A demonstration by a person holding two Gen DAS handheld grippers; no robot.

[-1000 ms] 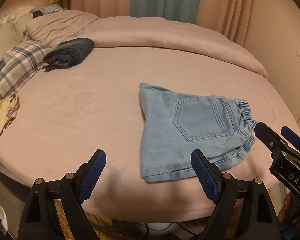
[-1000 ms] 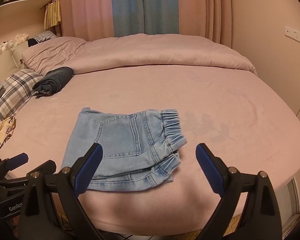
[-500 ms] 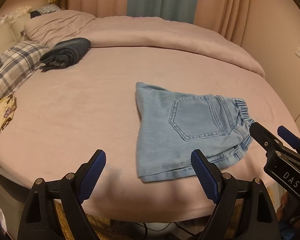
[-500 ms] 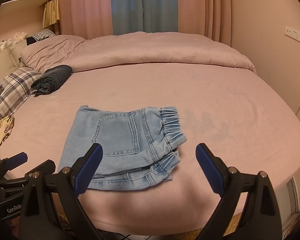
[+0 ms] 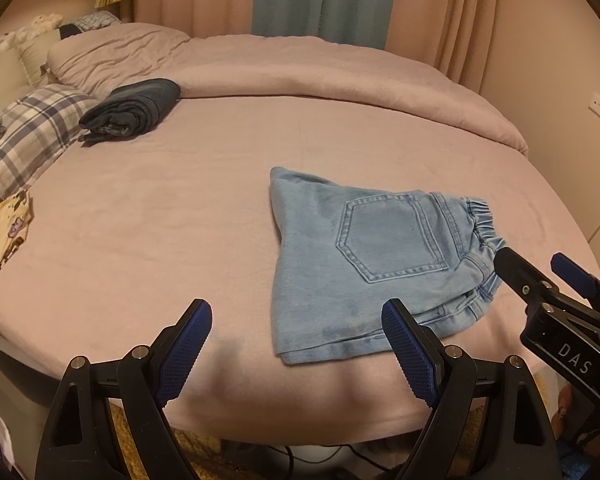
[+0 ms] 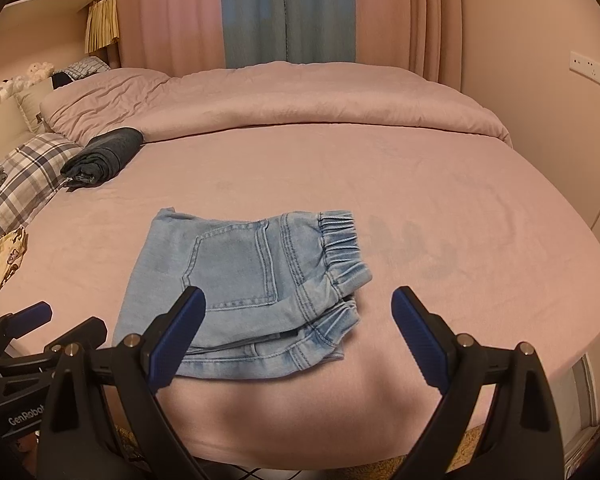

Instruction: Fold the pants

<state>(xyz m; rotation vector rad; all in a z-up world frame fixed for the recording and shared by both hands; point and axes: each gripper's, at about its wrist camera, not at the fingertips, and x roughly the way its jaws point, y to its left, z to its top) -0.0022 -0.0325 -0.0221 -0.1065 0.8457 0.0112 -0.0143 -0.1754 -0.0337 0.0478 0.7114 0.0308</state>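
Light blue denim pants [image 5: 364, 256] [image 6: 244, 280] lie folded into a compact stack on the pink bed [image 5: 140, 216] [image 6: 440, 184], back pocket up, elastic waistband to the right. My left gripper [image 5: 296, 328] hangs open above the bed's near edge, left of the pants' front corner, with nothing between its blue pads. My right gripper [image 6: 296, 312] is open too, held over the near edge of the pants and apart from them. Each gripper shows at the side of the other's view: the right gripper [image 5: 540, 276] and the left gripper [image 6: 56, 320].
A dark folded garment [image 5: 132, 114] [image 6: 104, 156] rests at the back left by a plaid pillow [image 5: 24, 140] [image 6: 16, 184]. A yellow printed cloth [image 5: 0, 232] lies at the left edge. A rolled pink duvet [image 5: 320, 76] spans the back, with curtains [image 6: 284, 12] behind.
Both views have shifted very slightly, and the pants sit a touch differently in the frame. The pants themselves lie as before and both grippers stay open.
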